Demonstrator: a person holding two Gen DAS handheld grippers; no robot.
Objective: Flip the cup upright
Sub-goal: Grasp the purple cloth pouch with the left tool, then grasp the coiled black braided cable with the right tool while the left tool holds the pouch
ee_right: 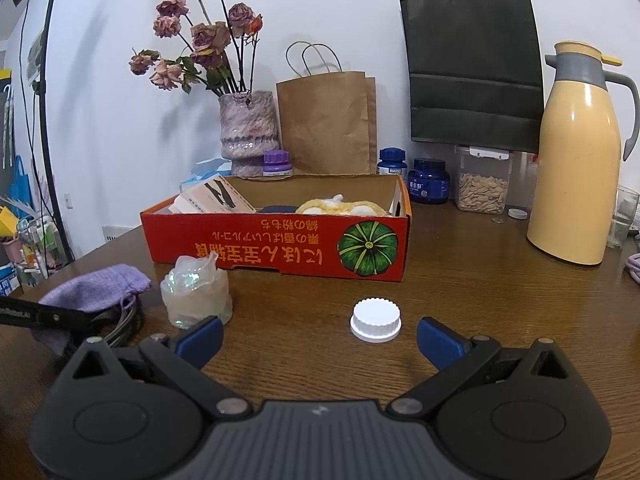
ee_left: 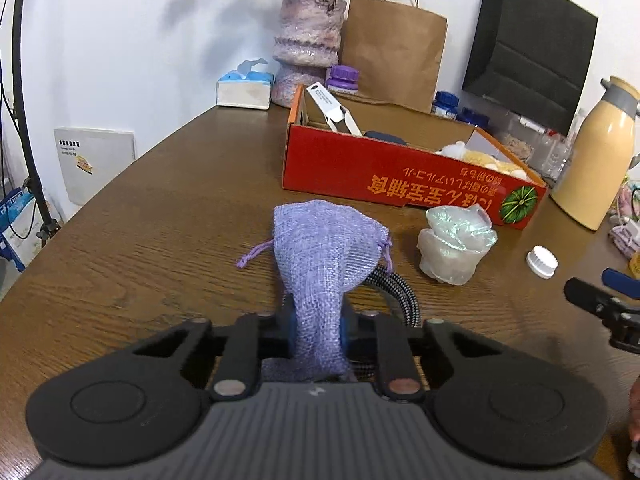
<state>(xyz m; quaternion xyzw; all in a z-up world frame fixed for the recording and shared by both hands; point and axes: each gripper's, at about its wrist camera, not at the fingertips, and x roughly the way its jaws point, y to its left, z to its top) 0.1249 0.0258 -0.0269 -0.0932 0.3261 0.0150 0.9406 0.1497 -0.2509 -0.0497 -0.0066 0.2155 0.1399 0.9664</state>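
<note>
Between left gripper (ee_left: 318, 334) pads, lilac pouch (ee_left: 320, 248) hiding cable, right gripper (ee_right: 318, 336) wide open, empty.

Bare table (ee_right: 460, 288) before red box (ee_right: 256, 246)

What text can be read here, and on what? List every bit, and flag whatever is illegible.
Nothing reads with certainty.
Box: large orange Japanese print beside a pumpkin picture, upside down; it seems to begin "にほん", the rest is unsure.
Box, smaller line under it: too small to read.
Blue jar: label too small.
Blue bottle: label too small.
Wall panel: one black line, blurred.
</note>
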